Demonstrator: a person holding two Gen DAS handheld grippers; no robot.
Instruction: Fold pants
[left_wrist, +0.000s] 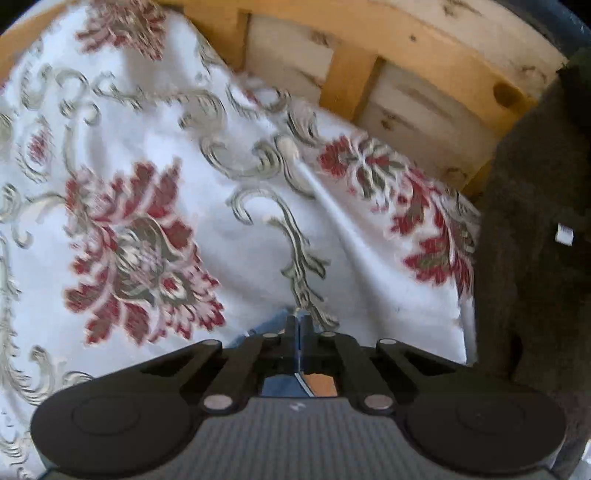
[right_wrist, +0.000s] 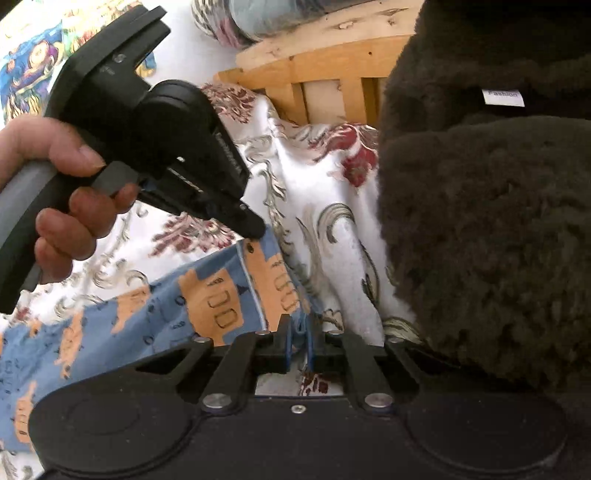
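Observation:
The pants (right_wrist: 155, 314) are blue with orange prints and lie on a white bedspread with red flowers (left_wrist: 177, 155). My right gripper (right_wrist: 299, 332) is shut on the pants' edge at the near right. My left gripper (right_wrist: 255, 230) shows in the right wrist view, its tips shut on the pants' far corner. In the left wrist view my left gripper (left_wrist: 298, 325) is shut, with a strip of the blue pants (left_wrist: 266, 328) under its fingers.
A dark fuzzy blanket (right_wrist: 480, 221) with a white label lies at the right. A wooden slatted bed frame (left_wrist: 354, 70) runs behind the bedspread. A colourful printed cloth (right_wrist: 29, 62) lies at the far left.

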